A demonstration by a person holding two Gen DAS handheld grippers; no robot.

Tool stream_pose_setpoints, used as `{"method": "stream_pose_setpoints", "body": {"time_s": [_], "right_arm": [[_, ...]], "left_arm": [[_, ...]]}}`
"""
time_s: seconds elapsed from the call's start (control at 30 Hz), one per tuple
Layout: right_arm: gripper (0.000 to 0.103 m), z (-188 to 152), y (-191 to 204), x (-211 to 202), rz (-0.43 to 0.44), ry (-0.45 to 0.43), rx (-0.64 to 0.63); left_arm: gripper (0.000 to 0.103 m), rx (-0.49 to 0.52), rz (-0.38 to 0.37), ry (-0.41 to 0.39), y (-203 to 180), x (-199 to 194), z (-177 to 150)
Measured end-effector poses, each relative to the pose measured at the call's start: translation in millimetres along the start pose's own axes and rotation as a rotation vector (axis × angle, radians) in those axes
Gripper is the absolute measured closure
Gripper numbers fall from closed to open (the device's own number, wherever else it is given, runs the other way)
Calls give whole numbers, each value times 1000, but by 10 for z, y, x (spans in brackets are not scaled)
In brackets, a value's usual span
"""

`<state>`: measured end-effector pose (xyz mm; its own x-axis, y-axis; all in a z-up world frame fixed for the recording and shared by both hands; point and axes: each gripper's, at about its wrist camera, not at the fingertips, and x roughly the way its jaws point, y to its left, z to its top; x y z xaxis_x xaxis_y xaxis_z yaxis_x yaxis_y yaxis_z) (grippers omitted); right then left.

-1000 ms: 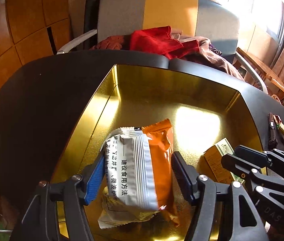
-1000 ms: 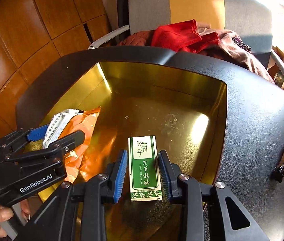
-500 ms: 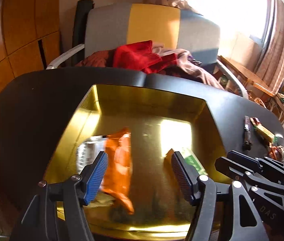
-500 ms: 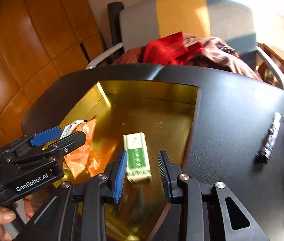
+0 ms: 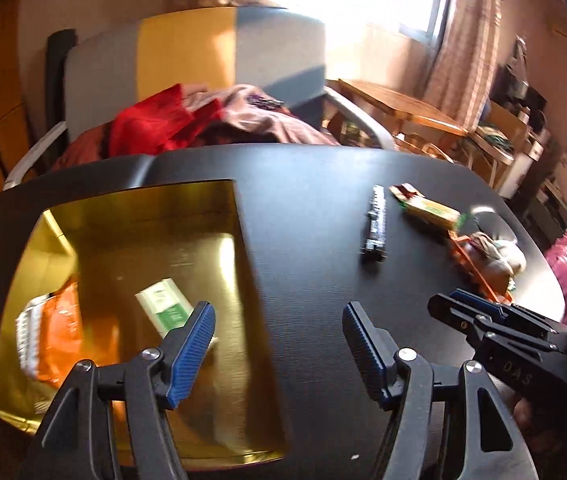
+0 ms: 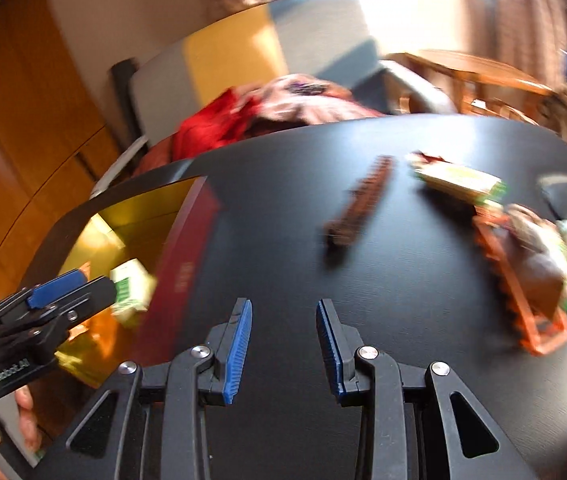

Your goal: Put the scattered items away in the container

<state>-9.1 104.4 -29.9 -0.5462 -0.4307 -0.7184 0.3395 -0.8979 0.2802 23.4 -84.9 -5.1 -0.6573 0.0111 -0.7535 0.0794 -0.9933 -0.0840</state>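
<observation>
The gold container (image 5: 199, 216) sits at the left of the black table. An orange-and-white snack packet (image 5: 55, 332) and a green-and-white box (image 5: 163, 308) lie inside it; the box also shows in the right wrist view (image 6: 129, 284). My left gripper (image 5: 279, 344) is open and empty above the container's right rim. My right gripper (image 6: 283, 344) is open and empty over bare table. A dark comb-like clip (image 5: 375, 224), a green-and-yellow packet (image 5: 429, 208) and an orange-framed item with wrappers (image 5: 483, 260) lie on the table to the right; the right wrist view shows them blurred.
An armchair (image 5: 187, 52) with red and brown clothes (image 5: 151, 124) stands behind the table. A wooden side table (image 5: 399, 108) is at the back right. Bare black tabletop (image 6: 383, 280) lies between the container and the scattered items.
Both grippers have let go: the snack packet and the green box now lie in the container. Both grippers have pulled back and swung right toward the scattered items.
</observation>
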Motion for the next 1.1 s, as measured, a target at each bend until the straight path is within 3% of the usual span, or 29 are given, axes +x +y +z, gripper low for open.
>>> {"method": "stream_pose_setpoints", "body": {"time_s": [0.27, 0.47, 0.6, 0.7, 0.97, 1.0, 1.03, 1.07, 1.1], "right_arm": [[67, -60, -964, -383, -120, -76, 194], [65, -70, -1415, -482, -166, -99, 264], [59, 45, -1589, -429, -175, -111, 250], [48, 157, -1631, -349, -156, -103, 215], [48, 369, -1608, 23, -183, -41, 88], [49, 377, -1600, 52, -189, -36, 73], [56, 378, -1581, 72, -209, -31, 52], [75, 377, -1551, 94, -238, -24, 20], [79, 375, -1527, 103, -254, -22, -5]], "left_arm": [[35, 89, -54, 59, -650, 458, 271], [35, 154, -27, 95, -953, 910, 510], [35, 182, -4, 122, -1044, 1189, 643], [35, 183, 8, 145, -1057, 1394, 727], [35, 183, 24, 197, -1088, 1824, 843], [35, 186, 22, 201, -1103, 1858, 849], [35, 189, 23, 205, -1117, 1893, 852], [35, 193, 25, 209, -1128, 1931, 851], [35, 196, 27, 214, -1139, 1971, 850]]}}
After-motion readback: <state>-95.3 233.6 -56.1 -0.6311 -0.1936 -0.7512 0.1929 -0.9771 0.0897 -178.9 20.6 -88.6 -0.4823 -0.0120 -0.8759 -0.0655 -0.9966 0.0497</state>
